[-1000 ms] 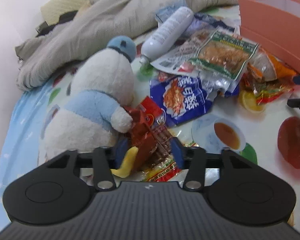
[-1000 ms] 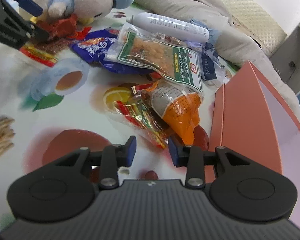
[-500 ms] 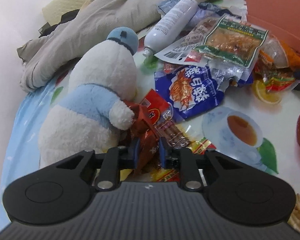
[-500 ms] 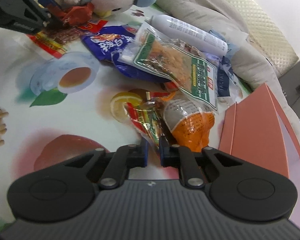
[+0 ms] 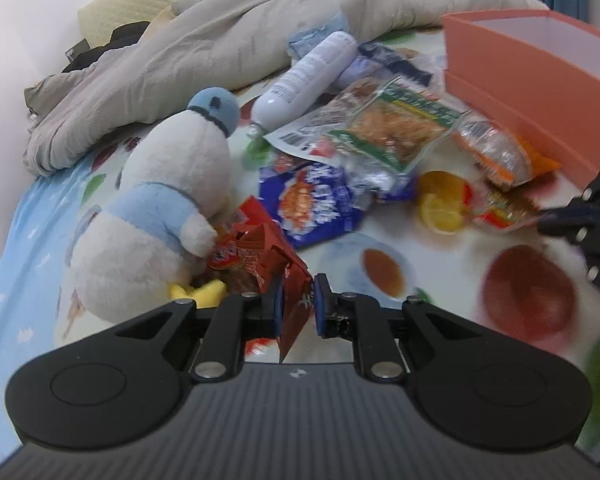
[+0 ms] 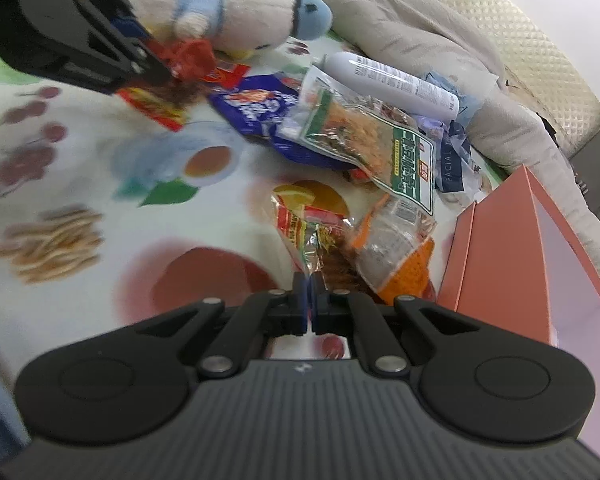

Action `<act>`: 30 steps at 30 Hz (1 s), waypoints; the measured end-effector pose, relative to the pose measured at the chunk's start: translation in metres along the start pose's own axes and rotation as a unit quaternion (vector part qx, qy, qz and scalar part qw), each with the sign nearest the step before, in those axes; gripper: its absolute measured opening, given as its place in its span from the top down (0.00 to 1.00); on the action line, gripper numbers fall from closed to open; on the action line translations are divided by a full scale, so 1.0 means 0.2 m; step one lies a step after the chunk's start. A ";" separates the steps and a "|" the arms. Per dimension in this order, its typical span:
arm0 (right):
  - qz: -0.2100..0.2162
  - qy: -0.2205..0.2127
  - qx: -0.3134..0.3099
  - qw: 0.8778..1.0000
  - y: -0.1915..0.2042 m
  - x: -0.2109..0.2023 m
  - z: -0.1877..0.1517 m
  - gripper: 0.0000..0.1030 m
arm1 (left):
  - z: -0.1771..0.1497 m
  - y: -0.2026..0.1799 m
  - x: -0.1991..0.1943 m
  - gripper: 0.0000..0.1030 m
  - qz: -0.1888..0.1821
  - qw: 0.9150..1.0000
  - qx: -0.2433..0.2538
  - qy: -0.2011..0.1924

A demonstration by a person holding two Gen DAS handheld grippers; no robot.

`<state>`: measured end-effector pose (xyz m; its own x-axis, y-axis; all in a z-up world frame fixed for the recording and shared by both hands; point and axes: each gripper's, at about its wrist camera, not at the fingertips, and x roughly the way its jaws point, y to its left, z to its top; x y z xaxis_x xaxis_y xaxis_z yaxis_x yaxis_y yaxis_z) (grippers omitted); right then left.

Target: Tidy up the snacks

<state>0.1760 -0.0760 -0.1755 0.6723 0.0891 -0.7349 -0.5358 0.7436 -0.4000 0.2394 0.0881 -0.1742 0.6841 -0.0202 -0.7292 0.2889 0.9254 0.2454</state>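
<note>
Red snack packet (image 5: 278, 268) between closing left gripper (image 5: 296, 304) fingers, angled downward

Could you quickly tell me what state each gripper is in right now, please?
Left gripper: closing on the red snack packet between its pads.
Right gripper: shut on the edge of the clear red-and-yellow snack packet.
</note>
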 end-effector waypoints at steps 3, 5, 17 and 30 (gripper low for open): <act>0.002 -0.001 -0.013 1.000 0.06 -0.09 -0.04 0.96 | -0.06 -0.09 -0.09 0.83 -0.015 1.000 -0.015 0.003; 0.003 -0.001 -0.017 1.000 0.08 -0.14 -0.08 0.96 | -0.11 -0.16 -0.12 0.83 -0.023 0.999 -0.026 0.007; 0.009 0.012 0.002 1.000 0.19 -0.40 -0.33 0.96 | -0.29 -0.48 -0.38 0.83 -0.058 0.996 -0.061 0.001; 0.026 -0.004 0.068 0.997 0.18 -0.54 -0.48 0.66 | -0.38 -0.41 -0.45 0.32 -0.105 0.969 -0.221 0.012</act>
<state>0.0346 -0.1218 -0.1630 0.6499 0.1345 -0.7480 -0.4960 0.8208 -0.2834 0.1041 0.0426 -0.1767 0.6240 -0.2216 -0.7494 0.1007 0.9738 -0.2041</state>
